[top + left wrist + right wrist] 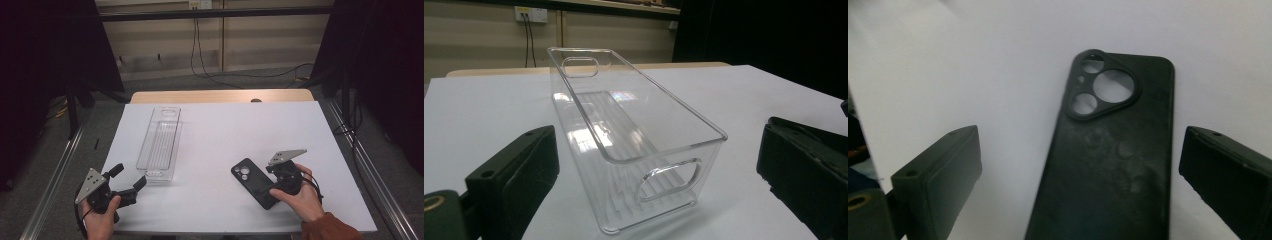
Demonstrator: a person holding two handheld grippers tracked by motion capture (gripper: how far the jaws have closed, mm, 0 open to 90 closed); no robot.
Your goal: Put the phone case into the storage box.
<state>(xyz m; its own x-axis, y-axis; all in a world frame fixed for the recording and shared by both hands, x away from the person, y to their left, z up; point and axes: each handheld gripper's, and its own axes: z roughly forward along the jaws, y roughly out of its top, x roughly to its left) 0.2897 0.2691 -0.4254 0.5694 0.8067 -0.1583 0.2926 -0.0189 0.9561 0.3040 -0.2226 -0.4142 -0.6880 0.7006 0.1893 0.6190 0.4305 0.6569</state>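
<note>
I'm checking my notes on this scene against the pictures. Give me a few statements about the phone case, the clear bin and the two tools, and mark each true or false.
1. The black phone case lies flat on the white table. True.
2. The right tool is clamped on the case. False: its jaws stand open, apart from the case's edges.
3. The clear bin holds nothing. True.
4. The left tool is shut. False: its jaws are wide open, facing the bin's near end.
5. The case rests inside the bin. False: it lies on the table, well to the bin's right.

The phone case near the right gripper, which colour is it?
Black. The phone case shows best in the right gripper view.
</note>
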